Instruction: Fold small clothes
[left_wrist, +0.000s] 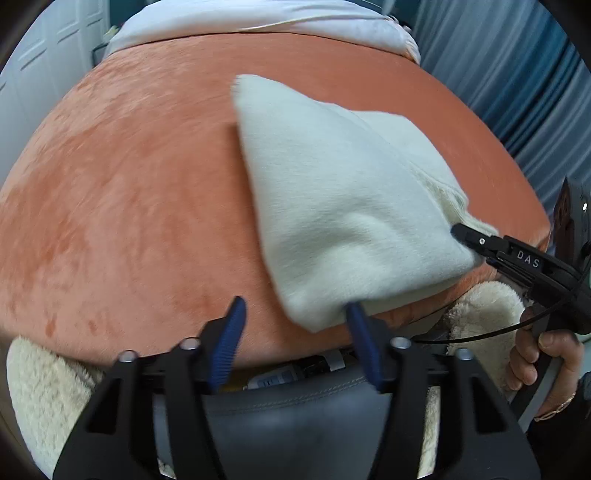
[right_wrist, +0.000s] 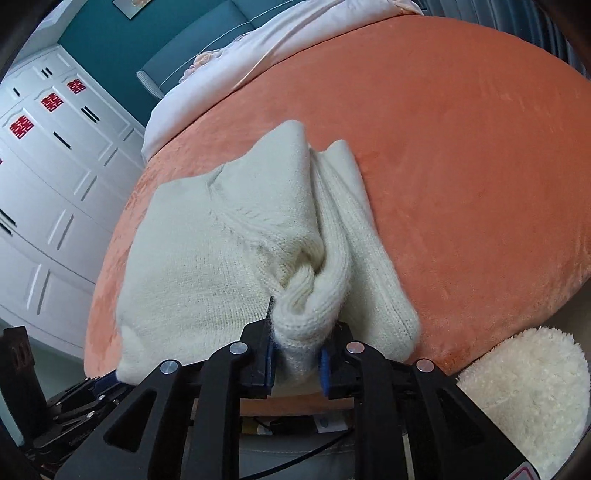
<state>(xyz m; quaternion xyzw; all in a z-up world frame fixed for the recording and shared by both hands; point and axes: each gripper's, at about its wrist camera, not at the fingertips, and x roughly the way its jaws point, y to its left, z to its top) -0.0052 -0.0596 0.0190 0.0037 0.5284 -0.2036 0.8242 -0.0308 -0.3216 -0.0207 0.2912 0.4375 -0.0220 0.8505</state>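
In the left wrist view, the left gripper (left_wrist: 293, 312) is standing with its jaws fairly wide apart over the orange blanket (left_wrist: 147, 184); the near corner of the cream knitted garment (left_wrist: 332, 206) is draping over the tip of the right-hand blue finger, while the left-hand finger is pointing at bare blanket, so nothing is being pinched between them. The garment is lying ahead of and to the right of these jaws, folded into a wedge. At its right edge, the right gripper (left_wrist: 466, 236) is biting the knit, and the person's hand (left_wrist: 543, 354) is gripping its handle. A fluffy cream cloth (left_wrist: 487, 306) is lying below the blanket's edge, near that hand. In the right wrist view, the right gripper (right_wrist: 295, 332) is holding its jaws narrow, clamping a bunched ribbed fold of the garment (right_wrist: 207, 258) between the blue pads. The rest of the garment is spreading ahead of the jaws and to their left across the orange blanket (right_wrist: 461, 166). White cabinet doors (right_wrist: 48, 166) are standing far left.
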